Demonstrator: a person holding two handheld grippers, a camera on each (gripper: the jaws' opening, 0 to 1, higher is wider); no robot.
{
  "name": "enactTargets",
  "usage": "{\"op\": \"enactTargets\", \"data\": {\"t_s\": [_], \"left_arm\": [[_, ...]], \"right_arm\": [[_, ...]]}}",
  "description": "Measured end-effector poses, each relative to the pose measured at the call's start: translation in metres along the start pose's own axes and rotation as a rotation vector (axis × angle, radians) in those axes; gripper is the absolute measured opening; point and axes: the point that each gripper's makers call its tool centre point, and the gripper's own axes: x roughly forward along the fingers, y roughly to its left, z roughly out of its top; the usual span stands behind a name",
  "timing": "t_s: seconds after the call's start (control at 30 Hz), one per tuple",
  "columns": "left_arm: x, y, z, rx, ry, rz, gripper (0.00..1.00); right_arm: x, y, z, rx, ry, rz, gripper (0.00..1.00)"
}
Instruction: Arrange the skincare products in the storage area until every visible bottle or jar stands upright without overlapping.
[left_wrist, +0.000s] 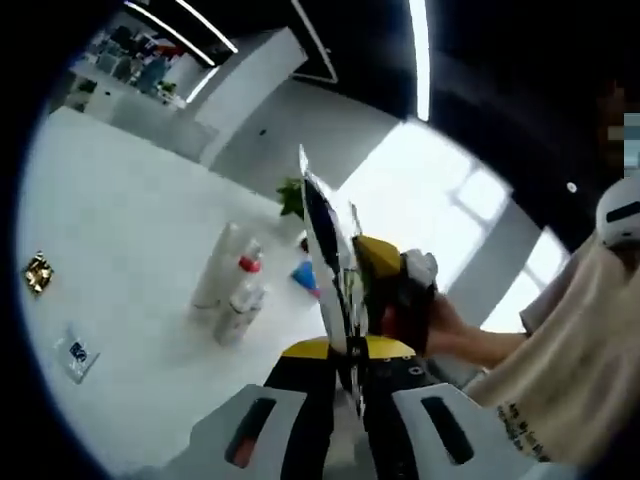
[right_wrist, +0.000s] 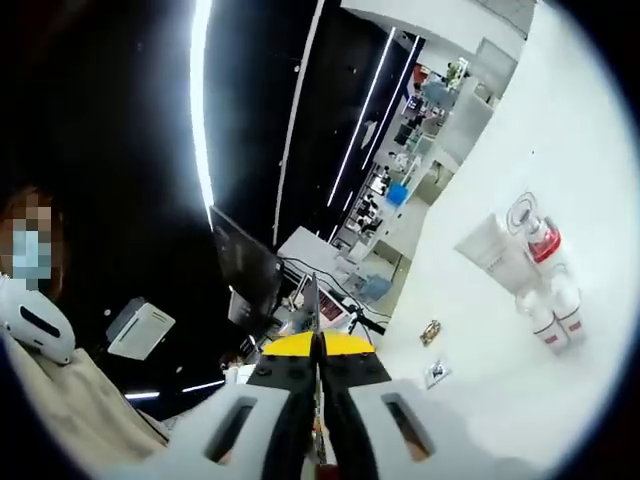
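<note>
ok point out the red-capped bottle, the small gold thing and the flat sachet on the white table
red-capped bottle (left_wrist: 250, 264), left gripper view, on its red cap
small gold thing (left_wrist: 38, 272), left gripper view, its middle
flat sachet (left_wrist: 77, 352), left gripper view, its printed face

My left gripper (left_wrist: 348, 350) has pale grey jaw bodies with dark slots, black inner arms and a yellow cap at the base of its thin blades. My right gripper (right_wrist: 318, 400) is built the same: grey bodies, dark slots, yellow cap, black blades. My sleeve (left_wrist: 560, 350) is cream cloth with a line of small dark print near its hem.
</note>
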Motion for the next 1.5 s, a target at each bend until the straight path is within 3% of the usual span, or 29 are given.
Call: {"op": "enactTargets", "data": {"t_s": [0.07,0.17,0.2,0.27,0.33,0.4,0.5,0.67,0.83,1.0,1.07,1.17,1.27,1.5], "left_arm": [[0.002,-0.004,-0.001,-0.033,-0.003,-0.004,0.0],[0.005,-0.008,0.005,-0.05,-0.045,-0.024,0.0],[0.005,-0.01,0.006,-0.052,-0.052,-0.03,0.0],[0.005,-0.011,0.011,-0.08,-0.079,-0.036,0.0],[0.004,-0.013,0.021,-0.107,-0.128,-0.05,0.0],[0.001,-0.013,0.032,-0.142,-0.182,-0.064,0.0],[-0.003,-0.012,0.042,-0.166,-0.228,-0.075,0.0],[-0.006,-0.013,0.049,-0.191,-0.256,-0.084,0.0],[-0.006,-0.01,0.047,-0.196,-0.24,-0.067,0.0],[-0.011,0.003,0.044,-0.218,-0.232,-0.021,0.0],[-0.012,0.007,0.041,-0.198,-0.216,0.001,0.0],[-0.013,0.007,0.044,-0.216,-0.239,-0.015,0.0],[-0.012,0.016,0.042,-0.213,-0.251,0.012,0.1],[-0.011,0.028,0.023,-0.298,-0.25,0.026,0.14]], "right_arm": [[0.0,0.001,0.002,-0.026,-0.005,0.005,0.01],[0.0,0.004,0.014,-0.128,-0.098,0.017,0.08],[-0.001,0.012,0.014,-0.11,-0.111,0.064,0.12],[-0.003,0.02,0.011,-0.014,-0.103,0.117,0.3],[-0.002,0.013,0.005,-0.007,-0.094,0.088,0.52],[-0.003,0.008,-0.007,-0.008,-0.053,0.06,0.57],[-0.005,0.005,-0.019,0.024,-0.038,0.07,0.5],[0.0,0.008,-0.039,0.081,-0.013,0.09,0.46],[0.004,0.021,-0.05,0.096,0.006,0.144,0.22],[0.003,0.021,-0.043,0.069,-0.037,0.143,0.05],[0.004,0.023,-0.045,0.036,-0.027,0.142,0.02],[0.004,0.028,-0.042,0.084,-0.057,0.168,0.01],[0.006,0.032,-0.038,0.136,-0.093,0.178,0.01],[0.006,0.017,-0.033,0.173,-0.143,0.128,0.01]]}}
